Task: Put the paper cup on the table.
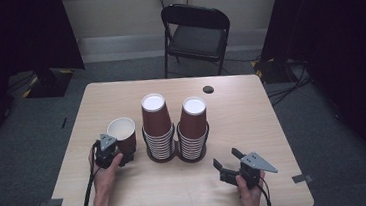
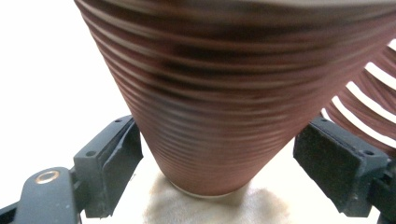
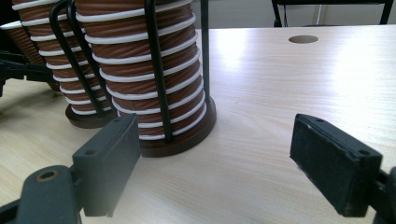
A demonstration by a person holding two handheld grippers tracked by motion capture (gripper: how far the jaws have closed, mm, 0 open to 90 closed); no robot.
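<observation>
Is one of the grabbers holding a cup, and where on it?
The left gripper has the single brown cup between its jaws, low on its ribbed side, near the base. Whether the pads press on it cannot be told. The right gripper is open and empty.

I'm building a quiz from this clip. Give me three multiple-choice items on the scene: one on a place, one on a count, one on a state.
1. Where does the single cup stand?
A. left of the stacks
B. right of the stacks
C. on the chair

2. How many cup stacks stand in the holder?
A. one
B. two
C. four

3. How are the right gripper's jaws?
A. shut on a cup
B. shut on nothing
C. open, with nothing between them

Answers: 1 A, the high view shows it left of the left stack, at the left gripper. 2 B, the left stack and the right stack. 3 C, its view shows bare table between the jaws.
</observation>
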